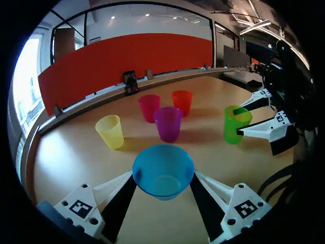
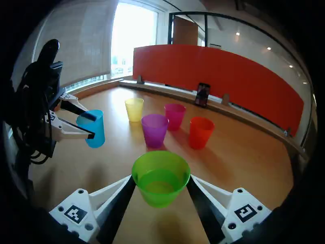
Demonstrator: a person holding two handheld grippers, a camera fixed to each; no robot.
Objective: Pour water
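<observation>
The left gripper (image 1: 163,181) presses its fingers against both sides of the blue cup (image 1: 162,166) and holds it upright, nearer the camera than the purple cup (image 1: 167,123) in the left gripper view. The right gripper (image 2: 161,183) clamps the green cup (image 2: 160,173) the same way, upright, to the purple cup's right in the left gripper view. On the table (image 1: 69,162), a yellow cup (image 1: 110,131) stands left of the purple cup, and a pink cup (image 1: 149,107) and an orange cup (image 1: 182,102) stand just behind it. Water in either held cup cannot be told.

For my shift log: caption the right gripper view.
Right tongs grip the green cup, left tongs the blue cup; four more cups stand on the table.
</observation>
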